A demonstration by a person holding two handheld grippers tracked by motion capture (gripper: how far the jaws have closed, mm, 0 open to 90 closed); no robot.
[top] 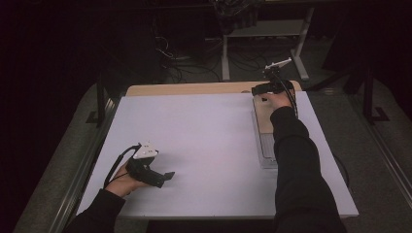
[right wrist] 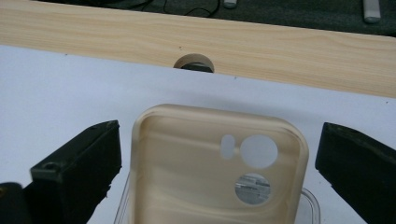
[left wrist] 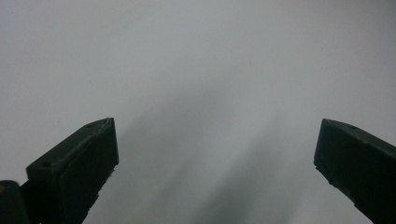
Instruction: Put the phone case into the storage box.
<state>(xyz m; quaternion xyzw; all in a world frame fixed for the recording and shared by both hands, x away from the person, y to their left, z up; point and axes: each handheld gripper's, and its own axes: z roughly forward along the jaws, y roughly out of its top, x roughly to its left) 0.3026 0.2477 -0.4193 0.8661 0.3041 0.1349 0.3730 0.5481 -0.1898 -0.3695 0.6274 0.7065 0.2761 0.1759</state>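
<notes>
A tan, see-through phone case [top: 264, 119] [right wrist: 187, 177] lies open side up at the right of the white mat [top: 204, 141], resting on a clear case or tray [top: 267, 154] [right wrist: 312, 201]. It has round camera holes near its far end. My right gripper [top: 261, 89] [right wrist: 219, 144] is open at the case's far end, one jaw on each side of it and neither touching. My left gripper [top: 168, 175] [left wrist: 217, 140] is open low over the bare mat at the near left, with nothing between its jaws.
A wooden strip of table [top: 194, 89] [right wrist: 289, 51] runs along the far edge, with a round cable hole [right wrist: 194, 63] just beyond the case. Behind the table are a desk frame [top: 265, 48] and cables on a dark floor.
</notes>
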